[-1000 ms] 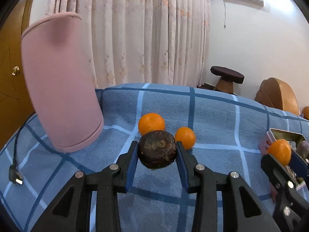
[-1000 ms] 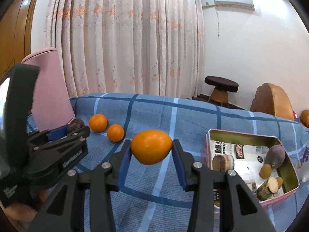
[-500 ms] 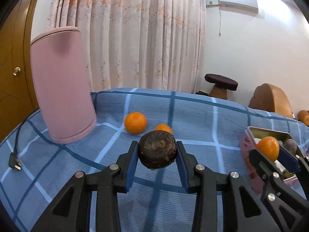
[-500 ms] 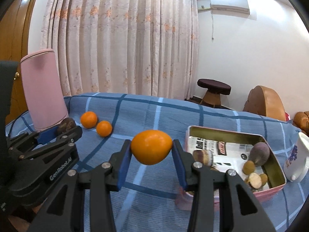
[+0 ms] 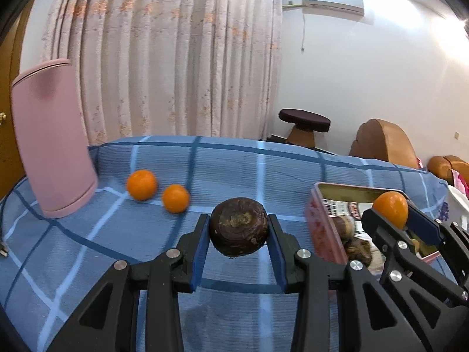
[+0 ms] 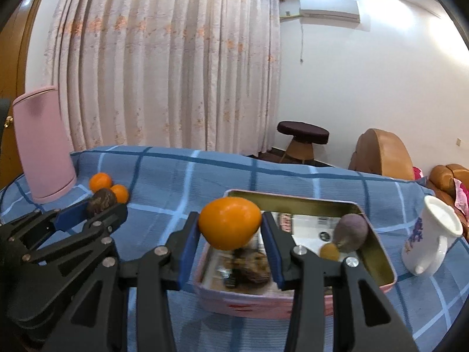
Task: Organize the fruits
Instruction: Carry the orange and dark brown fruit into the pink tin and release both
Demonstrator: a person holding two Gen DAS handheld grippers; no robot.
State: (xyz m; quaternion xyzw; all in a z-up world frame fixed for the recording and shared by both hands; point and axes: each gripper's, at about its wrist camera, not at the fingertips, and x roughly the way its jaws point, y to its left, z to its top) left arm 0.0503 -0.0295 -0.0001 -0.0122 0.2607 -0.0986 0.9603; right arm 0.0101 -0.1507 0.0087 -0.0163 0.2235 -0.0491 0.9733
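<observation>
- Two grips I hold: left gripper [image 5: 239,230] pinches a dark brown wrinkled round fruit [image 5: 239,230].
- Right gripper [image 6: 230,224] pinches a smooth orange citrus fruit [image 6: 230,223] above the pink rectangular metal tin [image 6: 378,249].

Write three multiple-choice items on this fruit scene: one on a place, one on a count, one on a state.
1. Where is the white vase?
A. right of the tin
B. inside the tin
C. beside the pink cylinder

2. How many oranges lie loose on the blue cloth?
A. none
B. two
C. five

3. What does the left gripper hold?
A. nothing
B. an orange
C. a dark brown fruit

Key: 1 A, the vase stands on the cloth outside the tin; 2 B, one orange and another lie near the cylinder; 3 C, the jaws clamp the brown fruit.
</observation>
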